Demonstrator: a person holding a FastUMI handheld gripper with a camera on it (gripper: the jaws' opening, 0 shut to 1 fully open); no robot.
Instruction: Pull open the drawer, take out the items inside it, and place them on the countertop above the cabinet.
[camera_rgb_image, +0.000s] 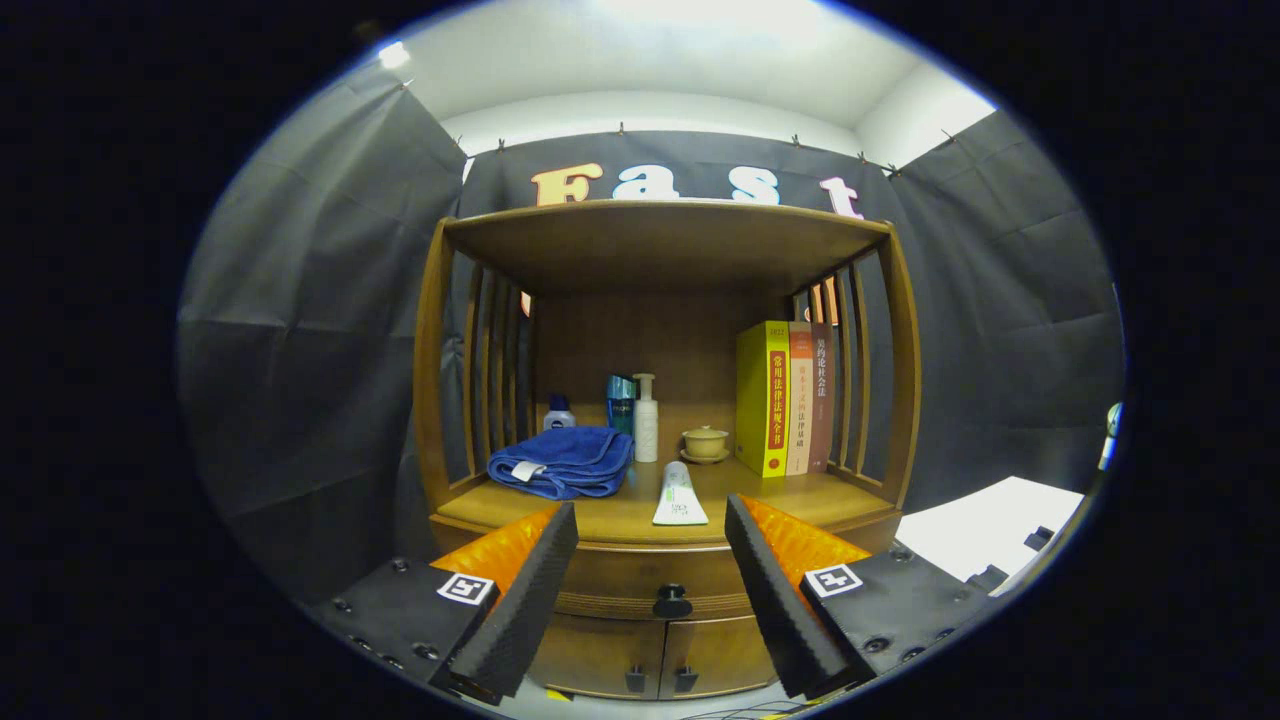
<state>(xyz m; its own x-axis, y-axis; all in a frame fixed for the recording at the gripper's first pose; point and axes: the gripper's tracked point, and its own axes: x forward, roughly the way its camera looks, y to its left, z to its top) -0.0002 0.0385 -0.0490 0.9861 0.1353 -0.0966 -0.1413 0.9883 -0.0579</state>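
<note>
A wooden cabinet stands ahead of me, its drawer (640, 580) closed flush under the countertop (610, 518). A dark round knob (672, 602) sits at the drawer's middle, between my fingers and a short way beyond them. My gripper (652, 520) is open, its fingers spread wide with nothing between them. On the countertop lies a white tube (679, 497) near the front edge. What the drawer holds is hidden.
On the countertop rest a folded blue towel (562, 462), several bottles (633, 414), a small lidded cup (705, 443) and three upright books (785, 397). Slatted sides and a top shelf (665, 232) enclose it. Two small doors (655, 655) sit below the drawer. A white surface (985, 535) lies right.
</note>
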